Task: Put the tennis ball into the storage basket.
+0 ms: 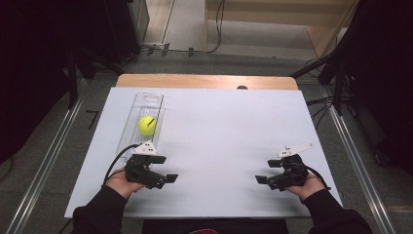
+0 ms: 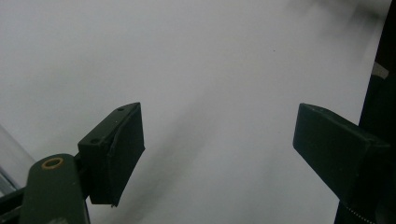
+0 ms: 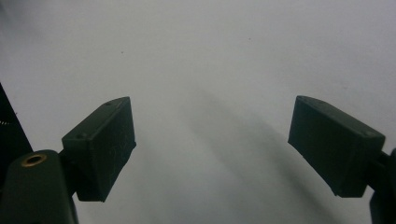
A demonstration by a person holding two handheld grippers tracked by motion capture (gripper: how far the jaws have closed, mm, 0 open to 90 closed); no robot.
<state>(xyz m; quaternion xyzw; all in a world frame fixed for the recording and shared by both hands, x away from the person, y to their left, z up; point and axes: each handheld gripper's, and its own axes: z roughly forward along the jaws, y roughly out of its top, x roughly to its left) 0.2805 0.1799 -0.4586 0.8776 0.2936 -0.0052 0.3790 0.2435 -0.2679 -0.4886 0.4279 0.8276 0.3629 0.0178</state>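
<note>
Far left, toward the back: one clear tray (image 1: 127, 127), long and narrow, lying on the white surface (image 1: 219, 141); inside it, about midway along, one yellow-green ball (image 1: 147, 125), resting free and untouched by either gripper. Near left: your left gripper (image 1: 171, 179), just in front of the tray's near end, pointing toward the middle of the surface; in the left gripper view (image 2: 217, 154) its jaws stand apart, released, with bare white between them and a sliver of the tray at the lower left edge. Near right: your right gripper (image 1: 267, 171), well apart from the ball, pointing back toward the left one; in the right gripper view (image 3: 212, 149) jaws wide, released, grasping nothing.
</note>
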